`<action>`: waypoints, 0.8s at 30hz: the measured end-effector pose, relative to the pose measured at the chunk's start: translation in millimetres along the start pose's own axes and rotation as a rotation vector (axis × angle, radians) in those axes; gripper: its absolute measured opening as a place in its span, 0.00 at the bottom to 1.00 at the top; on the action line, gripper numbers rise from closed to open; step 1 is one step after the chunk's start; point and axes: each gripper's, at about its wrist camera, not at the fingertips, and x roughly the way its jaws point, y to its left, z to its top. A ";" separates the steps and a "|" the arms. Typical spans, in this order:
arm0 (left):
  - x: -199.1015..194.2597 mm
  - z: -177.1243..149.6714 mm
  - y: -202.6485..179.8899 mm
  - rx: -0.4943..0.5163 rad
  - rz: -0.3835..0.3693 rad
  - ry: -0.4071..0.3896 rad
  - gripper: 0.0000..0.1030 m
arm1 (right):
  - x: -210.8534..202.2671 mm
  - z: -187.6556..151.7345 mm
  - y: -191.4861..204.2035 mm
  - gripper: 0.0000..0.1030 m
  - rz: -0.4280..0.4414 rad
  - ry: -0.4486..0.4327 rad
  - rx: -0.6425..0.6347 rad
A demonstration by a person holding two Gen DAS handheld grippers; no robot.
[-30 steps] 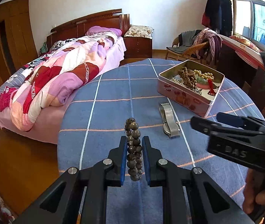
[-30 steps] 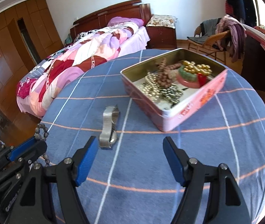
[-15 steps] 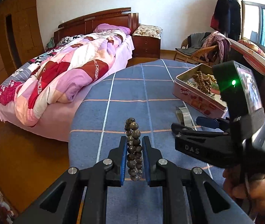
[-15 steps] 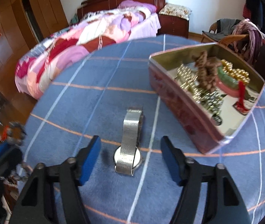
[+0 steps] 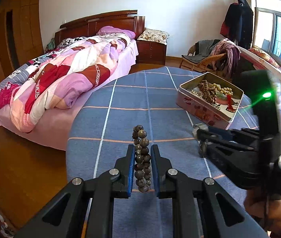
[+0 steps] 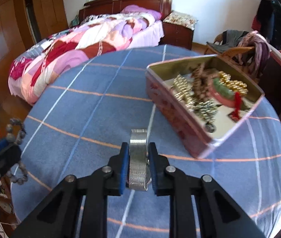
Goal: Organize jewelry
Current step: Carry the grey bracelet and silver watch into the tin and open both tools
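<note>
So here's where we're at with the jewelry sorting. The tin [image 6: 182, 117] on the blue checked surface [image 6: 93, 107] already has a good pile in it: gold beads, a brown bead string, something green with a red tassel. So most of the job looks done from what we can see.

Two pieces are not in yet. Our left hand-held gripper [image 5: 142, 168] is pinching a dark wooden bead bracelet [image 5: 141, 158], which stands up between the blue pads above the surface, well apart from the tin. Our right hand-held gripper [image 6: 138, 166] has just been closing, and the silver mesh-band watch [image 6: 138, 158] sits right between the jaws with both pads up against the band. The watch looks like it's on the surface just beside the tin's near wall, though the view is a bit blurry, so we can't swear it hasn't lifted a hair.

We don't spot any other loose jewelry on the surface, so what's left, as we figure it, is carrying both pieces over the rim and letting go.
</note>
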 end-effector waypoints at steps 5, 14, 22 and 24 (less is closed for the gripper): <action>-3.5 1.7 -9.2 0.011 -0.011 -0.007 0.15 | -24.5 0.3 -9.6 0.18 -0.018 -0.048 0.035; -9.8 2.8 -23.0 0.020 -0.044 -0.020 0.15 | -49.3 2.3 -21.7 0.18 -0.044 -0.108 0.064; -18.6 6.2 -34.3 0.032 -0.083 -0.049 0.15 | -64.3 1.9 -32.8 0.18 -0.057 -0.137 0.081; -20.4 7.5 -36.1 0.029 -0.097 -0.055 0.15 | -68.0 2.1 -35.3 0.18 -0.061 -0.145 0.085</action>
